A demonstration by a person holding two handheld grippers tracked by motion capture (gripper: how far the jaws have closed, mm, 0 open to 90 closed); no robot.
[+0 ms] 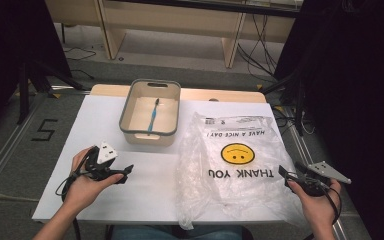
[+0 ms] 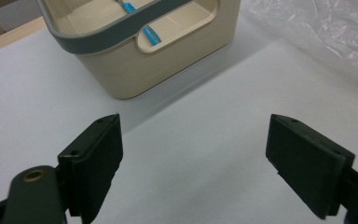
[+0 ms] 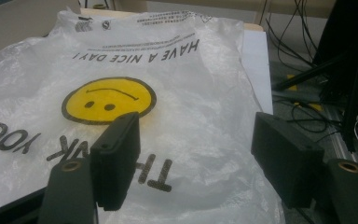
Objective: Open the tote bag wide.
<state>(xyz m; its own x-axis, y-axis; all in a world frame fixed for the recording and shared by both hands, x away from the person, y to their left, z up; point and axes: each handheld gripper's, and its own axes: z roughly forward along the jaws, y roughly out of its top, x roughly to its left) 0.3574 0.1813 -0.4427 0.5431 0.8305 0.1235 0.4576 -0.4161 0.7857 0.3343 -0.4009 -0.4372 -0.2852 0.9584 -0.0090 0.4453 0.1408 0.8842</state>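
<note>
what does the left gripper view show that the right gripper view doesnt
Left gripper view alone: the beige bin with its grey rim, and the blue toothbrush lying inside it, glimpsed through the handle cut-out. The left gripper has its jaws open over bare white table.

Right gripper view alone: the printed face of the plastic bag, with the yellow smiley and the lettering, plus cables on the floor beyond the table edge. The right gripper has its jaws open over the bag.

Both: the bag and the white tabletop, each seen past a pair of open black jaws.

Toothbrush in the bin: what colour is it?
Blue; the toothbrush shows best in the high view.
</note>
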